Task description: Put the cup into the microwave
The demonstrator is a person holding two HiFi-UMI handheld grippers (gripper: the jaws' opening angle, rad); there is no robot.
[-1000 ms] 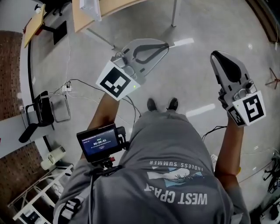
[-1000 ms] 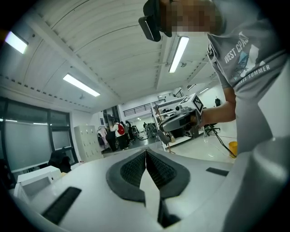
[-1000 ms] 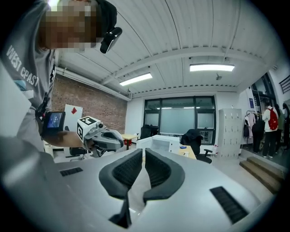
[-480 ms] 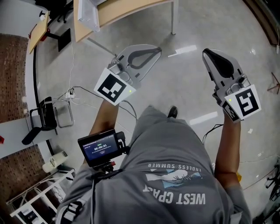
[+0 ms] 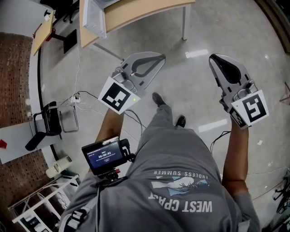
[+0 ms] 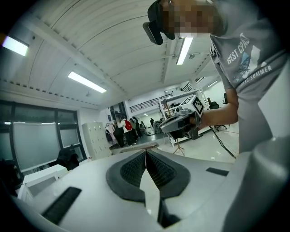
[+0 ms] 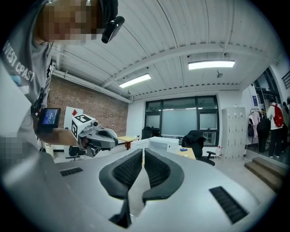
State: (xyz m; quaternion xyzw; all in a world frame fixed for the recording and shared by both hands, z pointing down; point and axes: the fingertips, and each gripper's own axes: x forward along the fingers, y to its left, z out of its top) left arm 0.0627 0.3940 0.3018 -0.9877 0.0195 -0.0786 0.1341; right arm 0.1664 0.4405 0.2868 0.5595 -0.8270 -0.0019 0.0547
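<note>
No cup and no microwave shows in any view. In the head view my left gripper is held out over the grey floor, jaws closed together with nothing between them. My right gripper is held out at the right, also shut and empty. In the left gripper view the dark pads meet at the tips of the left gripper, and the right gripper shows beyond. In the right gripper view the right gripper is shut, and the left gripper is at its left.
A wooden table with a metal leg stands ahead at the top. Cables and a black chair are at the left, a white rack at the lower left. Desks and an office chair lie ahead.
The person has walked forward: the wooden table has come further into view at the top, and a foot has stepped ahead. Both grippers stay shut and empty.
</note>
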